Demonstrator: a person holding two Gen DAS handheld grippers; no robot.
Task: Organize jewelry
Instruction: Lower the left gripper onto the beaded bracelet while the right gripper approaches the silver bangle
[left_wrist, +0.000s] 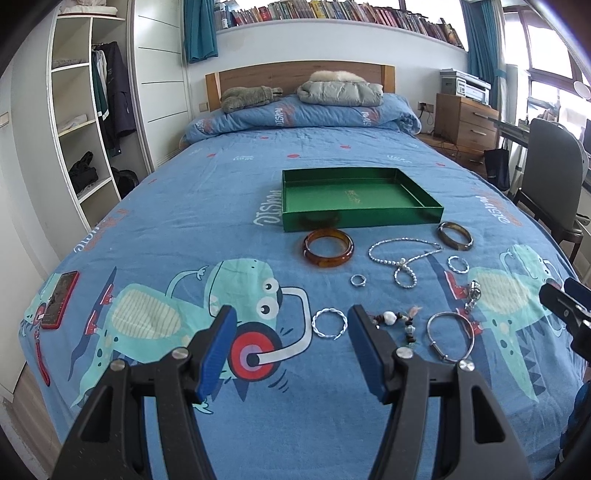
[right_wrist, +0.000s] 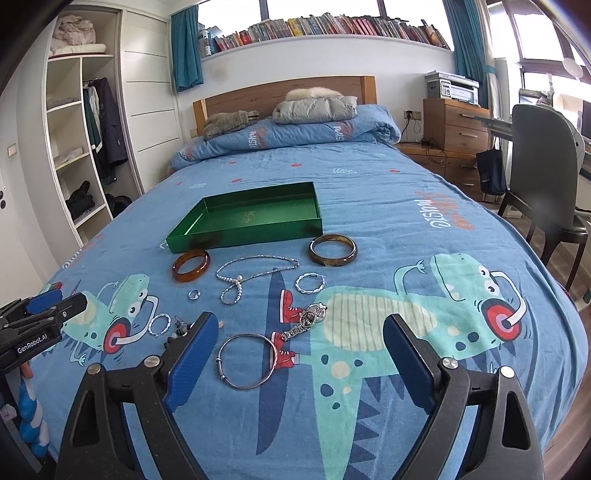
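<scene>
We hold both grippers above the blue dinosaur bedspread, and we take the green tray as our landmark. The tray lies flat near the middle of the bed with nothing in it. Just in front of its near wall lie the amber bangle toward its left end and the dark brown bangle at its right corner, with the beaded necklace between them. Nearer to us than these lie a small silver ring, a twisted silver hoop, a second twisted hoop, a beaded charm string, a thin silver bangle and a wristwatch.

Our left gripper has its fingers spread with nothing between them, and the second twisted hoop shows through the gap on the cloth below. Our right gripper is also released, its jaws wide apart over the thin silver bangle and the watch, touching neither. A red phone lies far to the tray's left.
</scene>
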